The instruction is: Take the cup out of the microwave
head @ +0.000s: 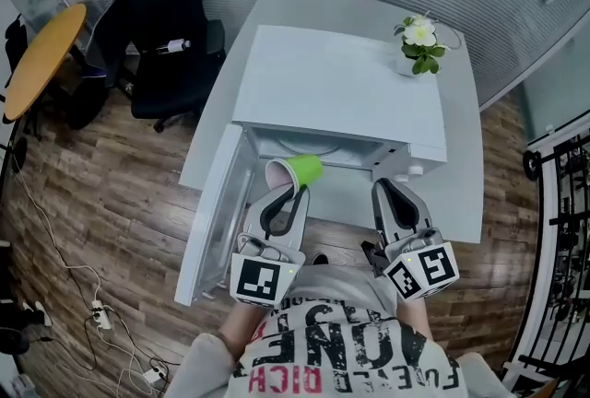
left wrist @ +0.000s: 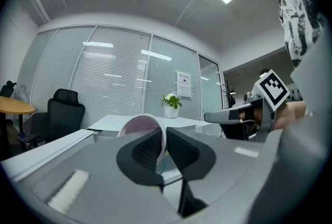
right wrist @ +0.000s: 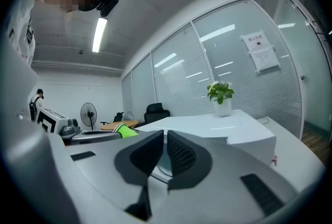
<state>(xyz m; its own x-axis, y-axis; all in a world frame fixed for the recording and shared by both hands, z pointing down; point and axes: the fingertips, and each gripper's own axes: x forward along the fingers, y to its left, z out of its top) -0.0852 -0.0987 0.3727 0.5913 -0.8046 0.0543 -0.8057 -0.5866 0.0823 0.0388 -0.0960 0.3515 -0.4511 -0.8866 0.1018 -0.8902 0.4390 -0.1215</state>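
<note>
A white microwave (head: 341, 83) sits on a white table (head: 461, 111), its door (head: 217, 212) swung open at the left. The left gripper (head: 293, 193) has its jaws clamped on the rim of a green cup (head: 300, 171), which is tipped sideways at the microwave's open front, near the door. The right gripper (head: 392, 187) is just beside it, jaws together and empty.
</note>
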